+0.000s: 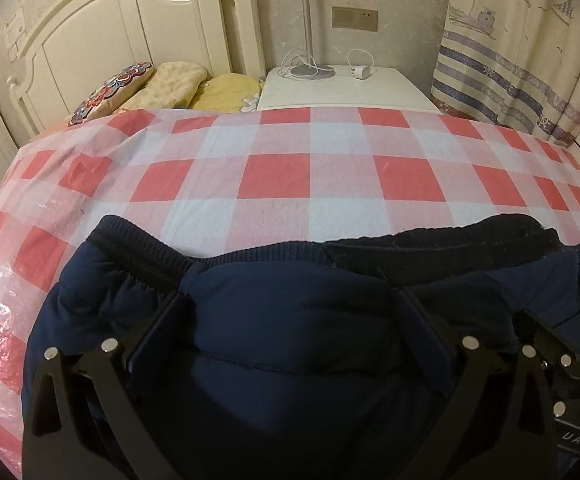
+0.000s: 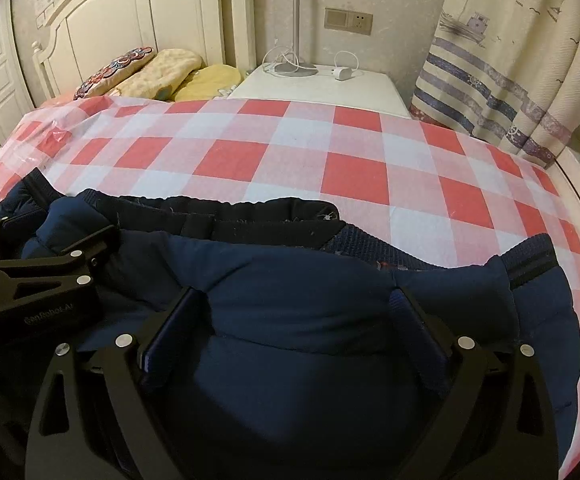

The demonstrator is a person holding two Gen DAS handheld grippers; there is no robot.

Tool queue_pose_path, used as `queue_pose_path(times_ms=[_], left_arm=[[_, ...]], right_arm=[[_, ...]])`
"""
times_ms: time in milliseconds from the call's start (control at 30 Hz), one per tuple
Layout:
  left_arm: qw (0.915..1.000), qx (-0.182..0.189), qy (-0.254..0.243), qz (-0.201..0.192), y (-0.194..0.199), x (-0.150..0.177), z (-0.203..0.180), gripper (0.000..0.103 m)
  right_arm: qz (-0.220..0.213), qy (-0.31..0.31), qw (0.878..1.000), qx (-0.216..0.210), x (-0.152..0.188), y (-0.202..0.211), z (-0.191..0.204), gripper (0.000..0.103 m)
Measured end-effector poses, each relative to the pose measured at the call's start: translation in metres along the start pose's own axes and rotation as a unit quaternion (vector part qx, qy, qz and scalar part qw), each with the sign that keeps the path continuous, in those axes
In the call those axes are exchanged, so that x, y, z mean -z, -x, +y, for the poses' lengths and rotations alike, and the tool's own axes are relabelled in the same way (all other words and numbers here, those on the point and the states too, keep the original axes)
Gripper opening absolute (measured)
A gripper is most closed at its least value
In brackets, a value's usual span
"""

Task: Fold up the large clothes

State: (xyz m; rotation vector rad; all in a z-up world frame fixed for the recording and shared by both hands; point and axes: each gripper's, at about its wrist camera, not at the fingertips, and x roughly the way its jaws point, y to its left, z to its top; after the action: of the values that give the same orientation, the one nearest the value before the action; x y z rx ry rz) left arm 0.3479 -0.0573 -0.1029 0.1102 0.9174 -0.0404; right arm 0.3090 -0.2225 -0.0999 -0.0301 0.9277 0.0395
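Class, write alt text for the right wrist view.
A navy padded jacket lies on a red-and-white checked bed cover, bunched between the wide-open fingers of the right gripper. The left gripper rests on it at left.

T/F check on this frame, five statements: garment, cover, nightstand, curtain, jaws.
1. The dark blue padded jacket lies on a red-and-white checked cover. True.
2. A lamp base and a white charger sit on the nightstand. True.
3. The curtain is plain green. False: it is cream with blue stripes and boats.
4. The right gripper has its jaws pinched fully together. False: they stand wide, jacket fabric bulging between them.
5. The pillows lie on the floor. False: they are by the headboard.
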Motion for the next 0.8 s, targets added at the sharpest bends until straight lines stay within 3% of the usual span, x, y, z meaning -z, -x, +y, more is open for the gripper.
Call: queue_pose_path(times_ms=[400,533,667,800], left_arm=[[0.9997,-0.019,-0.017,0.002,0.001,0.0,-0.006,0.101],[0.9975,0.013,-0.047,0.05,0.008,-0.009,0.004,0.101],[0.9996,0.01,-0.011,-0.023,0.054,-0.014,0.042,0.101],[0.9988,-0.044,-0.008,-0.022,0.041,-0.005,0.069,0.101]], right_arm=[[0.002,0.01,1.0,0.02,-0.001,0.0,0.004,0.096],[0.028,-0.002,0.999,-0.043,-0.004,0.01,-0.011,0.096],[-0.034,-0.033,0.997,-0.057,-0.01,0.058,-0.037,0.095],[-0.046,-0.045,0.998,-0.014,-0.011,0.067,-0.071,0.097]])
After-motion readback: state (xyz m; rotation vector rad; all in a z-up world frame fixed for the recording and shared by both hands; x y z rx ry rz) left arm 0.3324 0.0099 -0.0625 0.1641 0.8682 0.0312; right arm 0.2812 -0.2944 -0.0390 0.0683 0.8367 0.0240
